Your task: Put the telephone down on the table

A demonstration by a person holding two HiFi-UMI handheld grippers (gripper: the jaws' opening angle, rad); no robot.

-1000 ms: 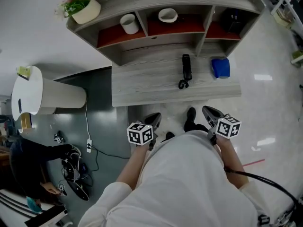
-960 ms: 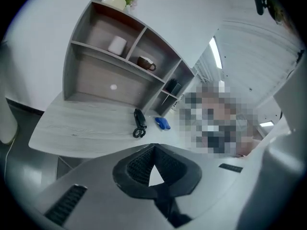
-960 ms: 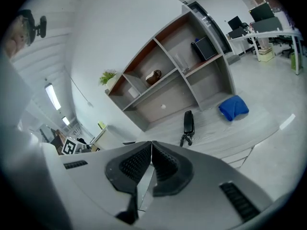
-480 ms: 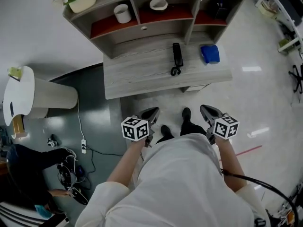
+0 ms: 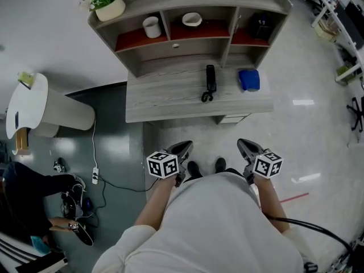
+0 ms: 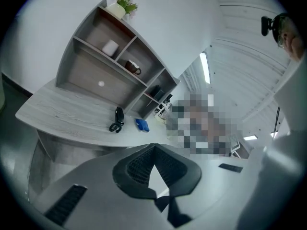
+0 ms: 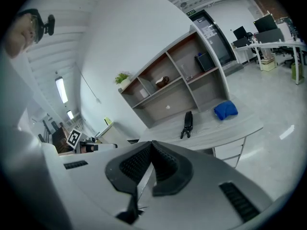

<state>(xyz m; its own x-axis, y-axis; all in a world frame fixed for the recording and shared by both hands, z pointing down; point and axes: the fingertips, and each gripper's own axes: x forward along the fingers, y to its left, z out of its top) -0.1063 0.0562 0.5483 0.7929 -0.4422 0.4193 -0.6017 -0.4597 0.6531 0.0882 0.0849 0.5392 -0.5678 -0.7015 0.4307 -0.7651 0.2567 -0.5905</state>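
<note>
1. The telephone [image 5: 210, 79] is lying flat on the grey tabletop [image 5: 165, 98]. It is sitting roughly midway between the left and right edges, nearer the back edge than the front. Its cord is bunching in a small curl at the end facing the front edge.
2. A blue bundle [image 5: 249, 79] is sitting to the telephone's right, close to the tabletop's right edge and not touching the telephone.
3. The left gripper [image 5: 183, 148] is hanging low in front of the person's body, well clear of the tabletop's front edge. Its jaws are pressing tip to tip, clenched on nothing.
4. The right gripper [image 5: 245, 145] is matching it on the other side, also well off the front edge. Its jaws are likewise meeting at the tips, with nothing between them.
5. Along the back edge, the shelf unit [image 5: 227, 38] is carrying a white cup [image 5: 152, 27] in the left compartment. A bowl [image 5: 192, 19] is sitting in the middle one and a dark box [image 5: 261, 24] in the right.
6. A flower pot [image 5: 109, 7] is standing on the shelf unit's top left corner.
</note>
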